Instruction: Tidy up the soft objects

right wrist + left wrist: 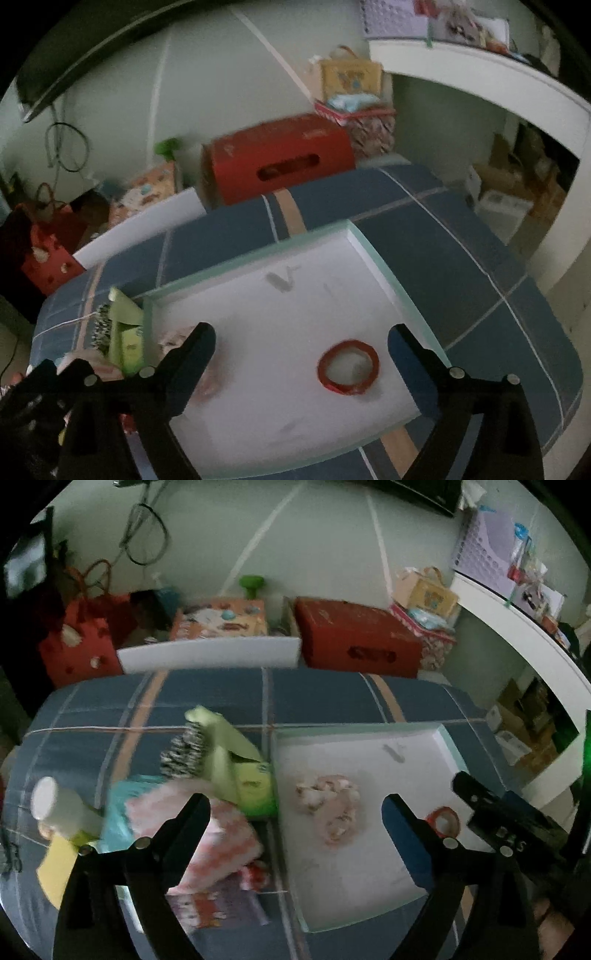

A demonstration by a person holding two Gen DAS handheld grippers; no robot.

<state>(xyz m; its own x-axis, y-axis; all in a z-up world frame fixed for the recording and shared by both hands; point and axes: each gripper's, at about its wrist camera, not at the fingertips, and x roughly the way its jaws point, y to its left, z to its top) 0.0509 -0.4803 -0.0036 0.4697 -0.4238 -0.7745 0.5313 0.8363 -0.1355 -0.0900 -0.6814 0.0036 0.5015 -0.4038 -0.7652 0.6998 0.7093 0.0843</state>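
A bed with a blue checked cover holds a white tray right, soft things piled left.

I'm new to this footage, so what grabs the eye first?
A shallow white tray with pale green rim lies on the blue plaid bedcover, holding a red ring of tape and a crumpled pink cloth. Left of it, a heap of colourful soft things.
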